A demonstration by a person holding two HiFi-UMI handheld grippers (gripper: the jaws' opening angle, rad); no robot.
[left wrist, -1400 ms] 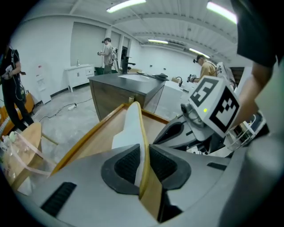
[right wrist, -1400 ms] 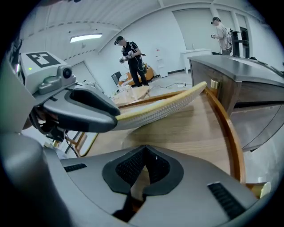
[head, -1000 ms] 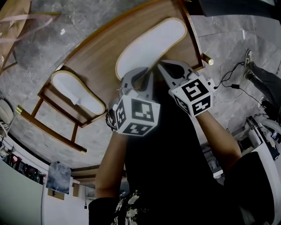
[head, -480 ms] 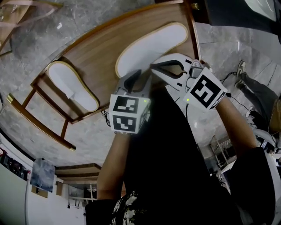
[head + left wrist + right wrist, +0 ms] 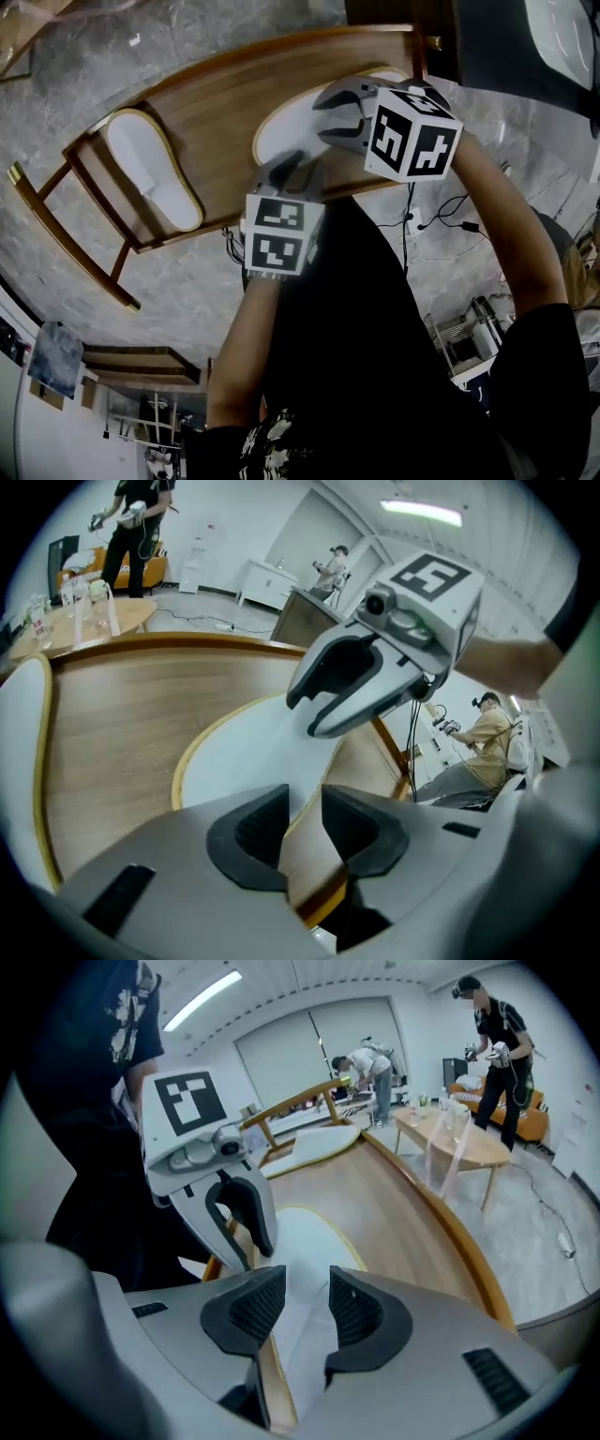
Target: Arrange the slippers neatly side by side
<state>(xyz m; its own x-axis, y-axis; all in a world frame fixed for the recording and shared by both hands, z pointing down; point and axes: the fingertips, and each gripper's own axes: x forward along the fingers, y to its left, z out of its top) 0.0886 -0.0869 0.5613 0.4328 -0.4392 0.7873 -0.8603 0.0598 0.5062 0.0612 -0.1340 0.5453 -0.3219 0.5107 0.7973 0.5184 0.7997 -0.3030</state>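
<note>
Two white slippers with tan rims lie on a wooden table [image 5: 206,103]. One slipper [image 5: 152,171] is at the table's left end, also the slipper [image 5: 21,726] and the slipper [image 5: 317,1144]. The nearer slipper [image 5: 286,127] lies by the front edge, under both grippers. My left gripper [image 5: 292,161] hovers at its near end; its jaws have just been opening, then narrowing slightly, with only the slipper's rim [image 5: 302,803] beyond the gap. My right gripper [image 5: 330,117] is over the slipper's middle [image 5: 305,1241]; its jaws have just been opening, and nothing is pressed between the pads.
The table's front edge [image 5: 328,907] runs right below the left jaws. Cables [image 5: 441,220] lie on the grey floor to the right. A round table [image 5: 459,1143] and standing people [image 5: 497,1040] are farther off. A seated person [image 5: 487,747] is beyond the table.
The right gripper has rolled, shifted left over the near slipper, and its jaws have gone from shut to open. The left gripper has rolled and its jaws have parted. Both slippers lie as before.
</note>
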